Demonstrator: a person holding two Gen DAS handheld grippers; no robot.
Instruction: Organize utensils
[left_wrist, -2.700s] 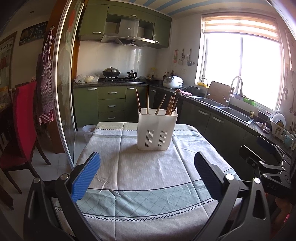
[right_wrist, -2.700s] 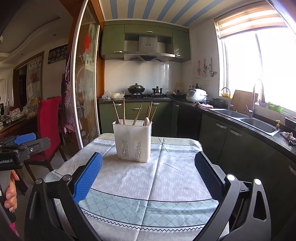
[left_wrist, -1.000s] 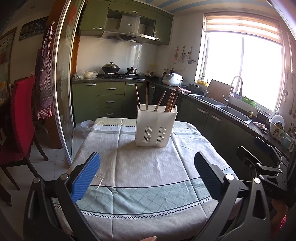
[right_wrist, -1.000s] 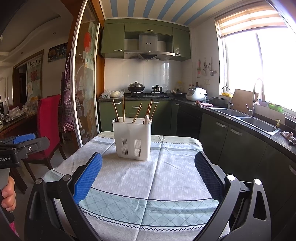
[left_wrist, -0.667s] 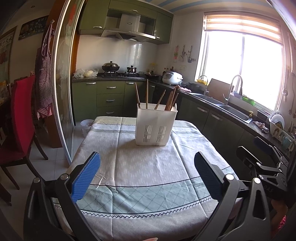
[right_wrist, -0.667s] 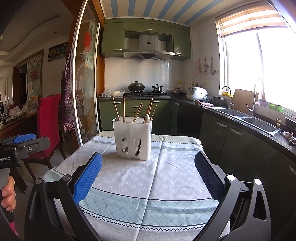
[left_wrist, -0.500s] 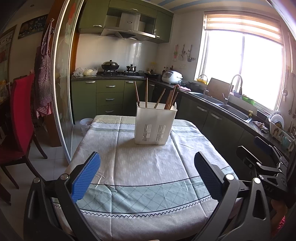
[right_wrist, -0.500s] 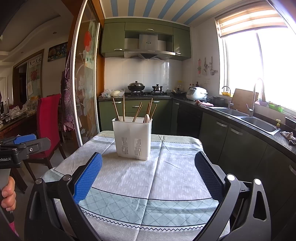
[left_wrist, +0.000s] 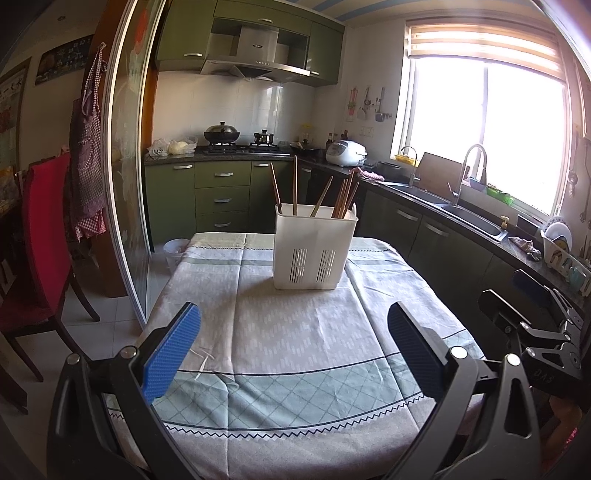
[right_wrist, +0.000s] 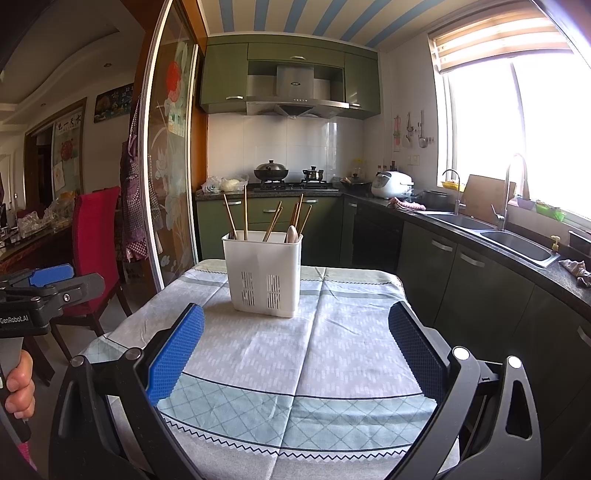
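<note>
A white slotted utensil holder (left_wrist: 314, 251) stands upright at the far middle of the cloth-covered table (left_wrist: 295, 354); it also shows in the right wrist view (right_wrist: 264, 273). Several wooden chopsticks (left_wrist: 341, 195) stand in it, and a spoon (right_wrist: 291, 233) shows in the right wrist view. My left gripper (left_wrist: 293, 347) is open and empty, held above the table's near edge, well short of the holder. My right gripper (right_wrist: 295, 349) is open and empty, likewise near the front edge. Each gripper shows at the side of the other's view.
A red chair (left_wrist: 48, 236) stands left of the table beside a glass sliding door (left_wrist: 129, 184). Dark counters with a sink (right_wrist: 517, 240) run along the right. A stove with pots (right_wrist: 271, 171) is at the back.
The left gripper has drawn back slightly, so the holder sits a little lower and farther in its view. The right gripper has barely moved. Both stay open.
</note>
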